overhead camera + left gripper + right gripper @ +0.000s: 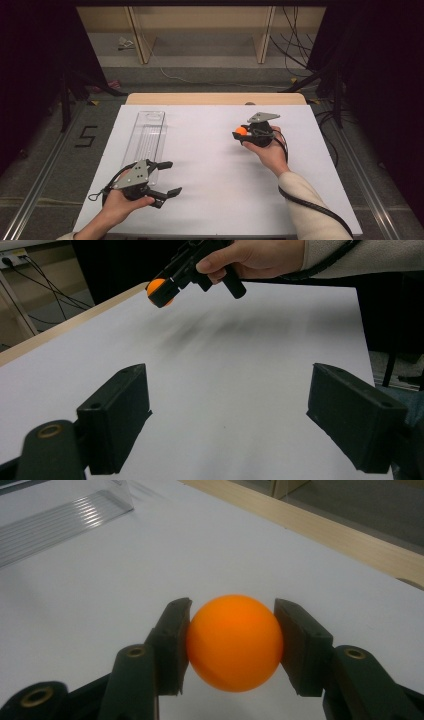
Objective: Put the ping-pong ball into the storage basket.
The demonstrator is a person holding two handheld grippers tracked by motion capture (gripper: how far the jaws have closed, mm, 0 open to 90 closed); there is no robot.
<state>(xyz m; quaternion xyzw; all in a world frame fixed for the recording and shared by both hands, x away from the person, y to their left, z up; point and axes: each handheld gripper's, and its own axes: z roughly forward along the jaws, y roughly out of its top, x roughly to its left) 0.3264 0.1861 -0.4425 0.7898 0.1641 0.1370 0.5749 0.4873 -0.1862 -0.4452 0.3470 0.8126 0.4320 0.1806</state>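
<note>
1. Right tool point(243, 133): we record its jaws closed on the orange ball point(234, 642), one pad on each side. In the left tool's camera view the ball point(159, 290) hangs clear above the white table point(220, 185).
2. Left tool point(169, 177): we list its jaws spread wide with nothing between them, only bare table ahead of them.
3. Clear plastic tray point(145, 137): a long ribbed trough lying just beyond the left tool and well apart from the right tool, off to that tool's left. We see nothing in it.
4. Progress, as we judge it: the pick-up is done, since the ball is gripped and lifted. What is left is likely the carry across to the tray, the lowering and the release.
5. Writing: we find no brand or label on the tools, ball or tray. The one legible mark is a black "5" on the floor point(86, 136), beyond the table's edge on the left tool's side.
</note>
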